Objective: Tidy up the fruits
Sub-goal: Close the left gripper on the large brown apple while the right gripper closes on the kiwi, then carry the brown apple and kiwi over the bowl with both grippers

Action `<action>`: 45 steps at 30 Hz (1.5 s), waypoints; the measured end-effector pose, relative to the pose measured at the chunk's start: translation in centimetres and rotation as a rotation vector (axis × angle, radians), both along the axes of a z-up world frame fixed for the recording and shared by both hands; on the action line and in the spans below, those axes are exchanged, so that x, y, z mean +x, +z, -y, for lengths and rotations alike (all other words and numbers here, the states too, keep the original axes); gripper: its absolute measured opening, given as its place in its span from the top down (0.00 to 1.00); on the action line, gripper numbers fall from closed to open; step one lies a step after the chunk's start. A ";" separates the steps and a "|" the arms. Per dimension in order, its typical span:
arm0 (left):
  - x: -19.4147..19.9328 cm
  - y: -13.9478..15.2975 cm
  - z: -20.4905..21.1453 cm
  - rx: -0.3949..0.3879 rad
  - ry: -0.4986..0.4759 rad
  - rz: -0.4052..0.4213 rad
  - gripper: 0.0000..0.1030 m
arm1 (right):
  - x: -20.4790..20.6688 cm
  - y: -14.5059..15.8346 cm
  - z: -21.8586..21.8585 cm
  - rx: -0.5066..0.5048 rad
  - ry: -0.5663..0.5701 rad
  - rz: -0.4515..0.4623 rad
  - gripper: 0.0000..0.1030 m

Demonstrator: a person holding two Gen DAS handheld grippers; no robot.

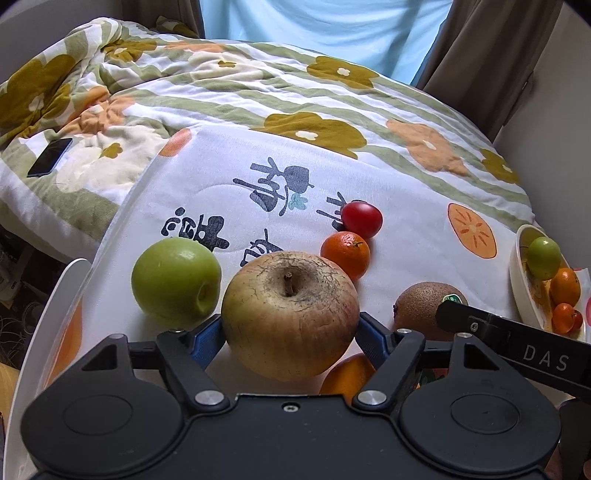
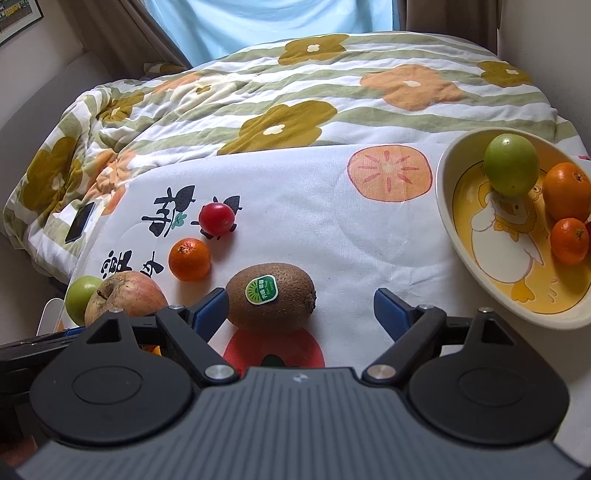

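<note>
The left tongs (image 1: 290, 330) grip the wrinkled apple (image 1: 290, 314) by its sides, low over the printed cloth (image 1: 406, 221) near its left edge. The right tongs (image 2: 301, 310) stand open around the kiwi (image 2: 271, 295), pads not yet touching. Judged best: close gently across the kiwi's middle, lift straight, then carry it right to the bowl (image 2: 447, 206), clear of the green fruit (image 2: 511, 164) inside.

Soft daylight comes through the pale blue curtain (image 1: 317, 33) at the far end, leaving both views evenly bright with only faint shadows under the fruit. Focus is sharp throughout. The apple (image 1: 290, 314) shows a mild sheen. Fisheye bending curves the bed (image 2: 332, 96) edges, and the frame corners fall dark.
</note>
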State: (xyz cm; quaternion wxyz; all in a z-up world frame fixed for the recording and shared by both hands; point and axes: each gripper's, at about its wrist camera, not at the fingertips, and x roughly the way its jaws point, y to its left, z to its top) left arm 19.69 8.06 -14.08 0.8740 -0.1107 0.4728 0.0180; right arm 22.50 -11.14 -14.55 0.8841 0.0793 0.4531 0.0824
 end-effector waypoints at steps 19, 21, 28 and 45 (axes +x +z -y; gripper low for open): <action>-1.2 0.1 -0.8 0.103 -0.113 0.027 0.24 | 1.2 -1.5 -1.9 0.030 0.010 -0.035 0.06; -1.4 0.1 -0.9 0.108 -0.120 0.030 0.24 | 1.3 -1.7 -2.5 0.017 0.019 -0.030 0.06; -1.8 0.2 -1.1 0.106 -0.142 0.043 0.24 | 1.2 -2.1 -3.9 -0.069 0.038 0.000 0.21; -4.0 3.8 0.4 0.120 -0.179 0.160 0.24 | -1.5 1.6 -1.6 -0.025 0.007 0.078 0.23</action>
